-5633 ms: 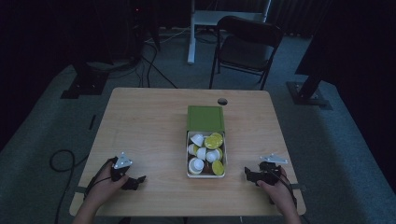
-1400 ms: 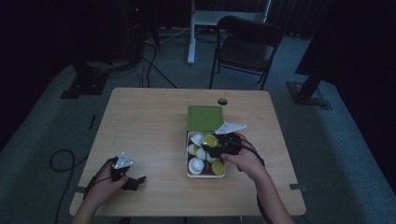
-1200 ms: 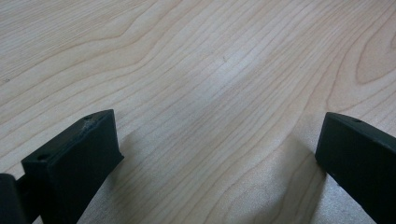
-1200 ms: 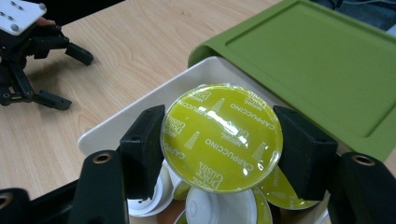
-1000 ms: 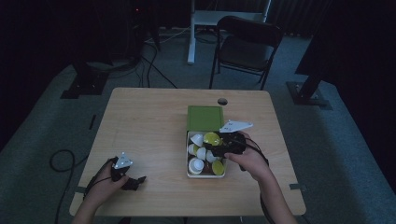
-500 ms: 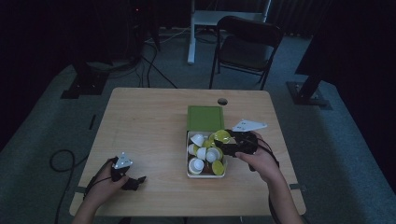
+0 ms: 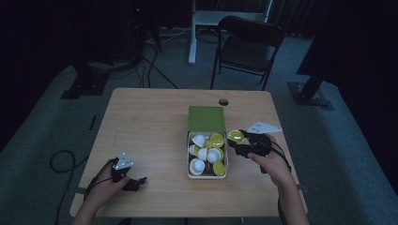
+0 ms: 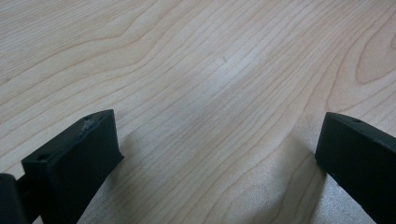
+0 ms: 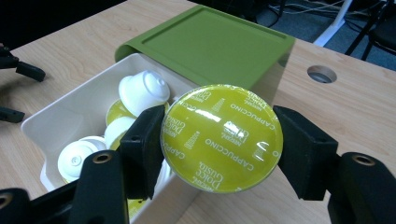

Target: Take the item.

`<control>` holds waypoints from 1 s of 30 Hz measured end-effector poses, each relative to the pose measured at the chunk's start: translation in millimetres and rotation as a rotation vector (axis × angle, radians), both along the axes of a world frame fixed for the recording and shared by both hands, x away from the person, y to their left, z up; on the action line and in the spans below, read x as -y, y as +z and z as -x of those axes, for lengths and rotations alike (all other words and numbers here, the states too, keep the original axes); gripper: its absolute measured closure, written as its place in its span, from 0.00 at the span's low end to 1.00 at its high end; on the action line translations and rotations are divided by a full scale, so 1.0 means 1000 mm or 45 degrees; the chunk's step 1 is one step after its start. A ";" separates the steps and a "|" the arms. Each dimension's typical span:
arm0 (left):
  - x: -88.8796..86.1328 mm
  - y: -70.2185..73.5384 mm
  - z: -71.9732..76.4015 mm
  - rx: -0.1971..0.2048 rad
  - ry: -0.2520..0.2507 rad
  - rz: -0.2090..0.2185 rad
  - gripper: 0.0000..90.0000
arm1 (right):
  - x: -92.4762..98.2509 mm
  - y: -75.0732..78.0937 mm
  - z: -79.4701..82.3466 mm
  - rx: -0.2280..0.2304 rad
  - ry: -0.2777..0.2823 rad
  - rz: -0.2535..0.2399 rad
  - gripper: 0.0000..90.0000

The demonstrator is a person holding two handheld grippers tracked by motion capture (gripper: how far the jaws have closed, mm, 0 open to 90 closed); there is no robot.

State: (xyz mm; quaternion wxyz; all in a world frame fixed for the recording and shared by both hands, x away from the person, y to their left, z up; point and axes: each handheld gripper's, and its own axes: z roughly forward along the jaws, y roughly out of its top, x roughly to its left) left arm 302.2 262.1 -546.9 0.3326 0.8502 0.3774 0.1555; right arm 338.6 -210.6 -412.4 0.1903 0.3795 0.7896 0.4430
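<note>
A green-lidded box with a white drawer [image 7: 189, 176] [image 9: 44, 121] sits mid-table, pulled out toward me and holding several white and yellow-green coffee capsules [image 7: 207, 155] [image 9: 142, 91]. My right gripper [image 7: 237, 142] [image 9: 219, 140] is shut on one capsule [image 7: 234, 136] [image 9: 222, 137] with a yellow-green foil lid, held just right of the drawer above the table. My left gripper [image 7: 136, 182] [image 8: 215, 149] rests open on the wood near the front left corner, nothing between its jaws.
The wooden table [image 7: 141, 126] has a round cable hole [image 7: 224, 101] [image 9: 321, 73] behind the box. A black chair [image 7: 248, 44] stands beyond the far edge. Cables [image 7: 63, 159] trail on the carpet at the left.
My right gripper has carried the yellow-green capsule out of the drawer and to the right, clear of the box. The left gripper has stayed put.
</note>
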 end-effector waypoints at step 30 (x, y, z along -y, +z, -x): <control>0.000 0.000 0.000 -0.002 -0.001 -0.002 0.00 | 0.058 -0.056 0.008 -0.029 -0.317 0.059 0.41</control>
